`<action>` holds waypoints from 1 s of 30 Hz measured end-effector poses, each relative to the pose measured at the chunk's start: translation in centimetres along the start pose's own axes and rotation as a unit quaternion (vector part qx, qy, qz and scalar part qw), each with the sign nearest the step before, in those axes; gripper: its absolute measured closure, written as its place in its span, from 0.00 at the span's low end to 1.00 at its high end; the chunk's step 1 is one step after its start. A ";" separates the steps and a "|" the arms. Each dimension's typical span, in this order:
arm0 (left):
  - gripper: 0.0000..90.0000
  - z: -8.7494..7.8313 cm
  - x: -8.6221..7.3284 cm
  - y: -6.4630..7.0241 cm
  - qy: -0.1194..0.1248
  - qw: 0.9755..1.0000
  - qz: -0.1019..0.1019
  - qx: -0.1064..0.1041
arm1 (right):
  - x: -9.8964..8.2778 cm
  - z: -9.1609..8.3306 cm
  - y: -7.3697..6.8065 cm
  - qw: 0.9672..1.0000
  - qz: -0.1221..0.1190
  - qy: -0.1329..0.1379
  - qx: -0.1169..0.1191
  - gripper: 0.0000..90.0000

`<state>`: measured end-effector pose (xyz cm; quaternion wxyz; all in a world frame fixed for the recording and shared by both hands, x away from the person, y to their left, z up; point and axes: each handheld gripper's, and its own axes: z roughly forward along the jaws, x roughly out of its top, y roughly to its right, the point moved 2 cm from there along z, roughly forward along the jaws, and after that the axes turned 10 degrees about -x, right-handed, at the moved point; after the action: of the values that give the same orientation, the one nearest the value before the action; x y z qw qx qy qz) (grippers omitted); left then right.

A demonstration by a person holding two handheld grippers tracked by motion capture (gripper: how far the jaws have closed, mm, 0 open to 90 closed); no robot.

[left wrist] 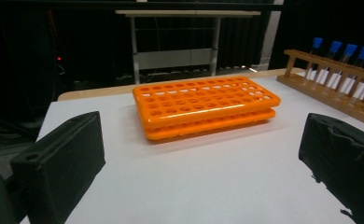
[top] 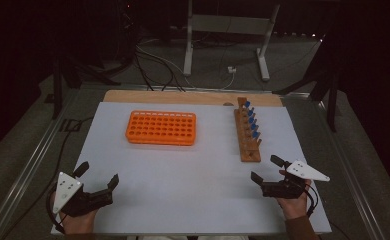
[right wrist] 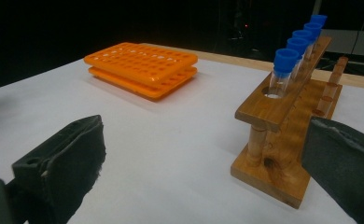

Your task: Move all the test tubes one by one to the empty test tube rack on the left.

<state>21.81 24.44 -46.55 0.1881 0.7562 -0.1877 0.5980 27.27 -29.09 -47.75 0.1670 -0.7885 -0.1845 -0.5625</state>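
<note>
**Both grippers spread wide at the near edge, racks untouched**

While both hands rest at the near edge of the white table (top: 193, 195), the right gripper (top: 266, 168) sits with its jaws spread wide and nothing between them, aimed at the near end of the wooden rack (top: 246, 135). Seen from the right gripper view, that wooden rack (right wrist: 283, 121) stands just beyond the jaws, apart from them, with blue-capped tubes (right wrist: 285, 63) upright in a row running away along its top rail. How many tubes there are I can't quite count from here; the far ones blur together.

Over at the near left corner, the left gripper (top: 97, 176) is likewise spread, pinching nothing, its grey plate facing up. It points toward the orange rack (top: 161, 128), which lies flat well ahead of it, in the far left half of the table. In the left gripper view the orange rack (left wrist: 207, 105) shows rows of open holes, with the wooden rack off to its right, well apart.
</note>
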 end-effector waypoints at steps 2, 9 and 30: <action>0.01 0.1 -0.1 0.0 -0.003 1.000 0.001 0.004 | 0.1 0.0 -0.1 1.000 0.000 0.000 0.003 0.00; 0.01 0.1 -0.3 0.0 -0.008 1.000 0.001 0.006 | 1.1 -0.4 -0.4 1.000 -0.010 0.007 -0.006 0.00; 0.01 -0.1 -0.9 -0.5 0.000 1.000 -0.025 0.018 | 6.6 0.7 -0.9 0.995 -0.083 -0.002 -0.048 0.02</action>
<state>21.82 24.94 -47.45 0.1898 0.7637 -0.1576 0.5966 29.40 -27.27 -41.71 0.0815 -0.7789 -0.2225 -0.5807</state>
